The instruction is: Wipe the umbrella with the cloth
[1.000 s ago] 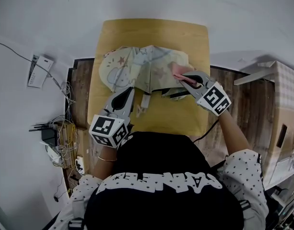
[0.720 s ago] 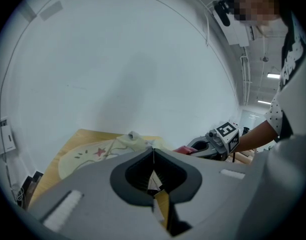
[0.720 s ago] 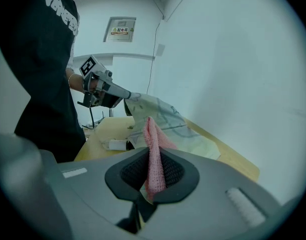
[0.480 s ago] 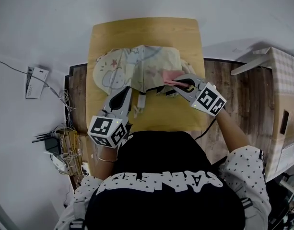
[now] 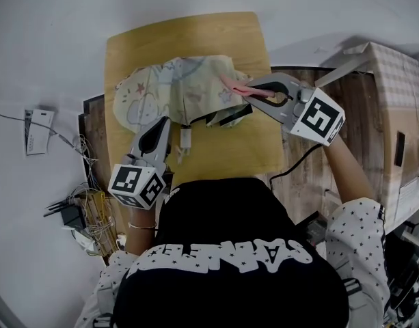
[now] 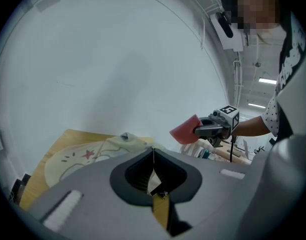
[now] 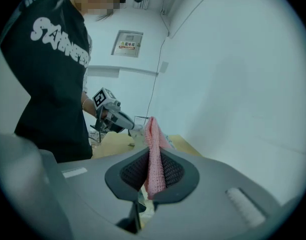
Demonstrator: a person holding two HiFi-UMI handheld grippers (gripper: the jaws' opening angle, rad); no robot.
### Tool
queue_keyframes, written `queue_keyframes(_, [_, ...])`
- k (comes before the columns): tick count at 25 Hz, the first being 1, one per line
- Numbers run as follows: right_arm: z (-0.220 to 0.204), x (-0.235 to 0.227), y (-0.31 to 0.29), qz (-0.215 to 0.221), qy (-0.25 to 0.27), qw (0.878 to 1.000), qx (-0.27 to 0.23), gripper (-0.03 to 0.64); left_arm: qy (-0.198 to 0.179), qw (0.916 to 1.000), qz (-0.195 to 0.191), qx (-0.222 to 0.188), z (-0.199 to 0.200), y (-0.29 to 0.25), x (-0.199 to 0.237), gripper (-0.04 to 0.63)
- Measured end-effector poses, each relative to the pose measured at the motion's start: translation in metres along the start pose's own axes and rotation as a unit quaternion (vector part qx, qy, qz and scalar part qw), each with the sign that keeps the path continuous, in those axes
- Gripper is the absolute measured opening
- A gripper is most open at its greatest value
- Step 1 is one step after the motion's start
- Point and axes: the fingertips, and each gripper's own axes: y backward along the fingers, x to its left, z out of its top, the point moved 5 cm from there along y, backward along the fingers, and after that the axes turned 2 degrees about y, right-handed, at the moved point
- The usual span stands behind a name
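A pale yellow umbrella with cartoon prints lies half folded on the wooden table; it also shows in the left gripper view. My left gripper rests at its near edge, shut on a thin fold of its fabric. My right gripper hangs above the umbrella's right side, shut on a pink cloth. The cloth stands up between the pads and shows as a pink flap in the left gripper view. The cloth is clear of the umbrella.
The umbrella's dark handle end and a white strap lie near the table's middle. A cardboard box stands at the right. Cables and a power strip lie on the floor at the left.
My right gripper has lifted the pink cloth up off the umbrella's right side. The left gripper has kept its hold at the umbrella's near edge.
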Motion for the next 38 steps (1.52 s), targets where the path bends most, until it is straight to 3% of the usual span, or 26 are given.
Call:
queue_keyframes(3, [0.017, -0.014, 0.02, -0.031, -0.013, 0.999, -0.008, 0.034, -0.007, 0.9997, -0.021, -0.006, 0.005, -0.002, -0.004, 0.008])
queue_keyframes(5, [0.026, -0.022, 0.03, -0.058, -0.019, 0.998, -0.031, 0.034, -0.014, 0.9994, -0.026, -0.015, 0.01, -0.001, -0.008, 0.067])
queue_keyframes(10, [0.043, -0.034, 0.033, -0.155, -0.08, 0.978, -0.115, 0.034, -0.038, 0.998, -0.03, -0.04, 0.024, -0.002, -0.02, 0.108])
queue_keyframes(14, [0.051, -0.028, 0.019, -0.189, -0.09, 0.966, -0.149, 0.034, -0.059, 0.9956, -0.035, -0.065, 0.039, -0.001, -0.026, 0.124])
queue_keyframes(16, [0.055, -0.022, 0.013, -0.192, -0.094, 0.963, -0.165, 0.034, -0.061, 0.9946, -0.035, -0.076, 0.045, 0.001, -0.027, 0.11])
queue_keyframes(21, [0.065, -0.008, -0.001, -0.175, -0.103, 0.961, -0.189, 0.032, -0.069, 0.9938, -0.026, -0.083, 0.052, 0.004, -0.027, 0.002])
queue_keyframes(33, [0.069, 0.012, -0.014, -0.134, -0.096, 0.968, -0.187, 0.029, -0.071, 0.994, -0.022, -0.081, 0.052, 0.008, -0.03, 0.002])
queue_keyframes(38, [0.063, 0.015, -0.018, -0.137, -0.109, 0.968, -0.181, 0.029, -0.07, 0.9943, -0.019, -0.078, 0.05, 0.011, -0.028, 0.002])
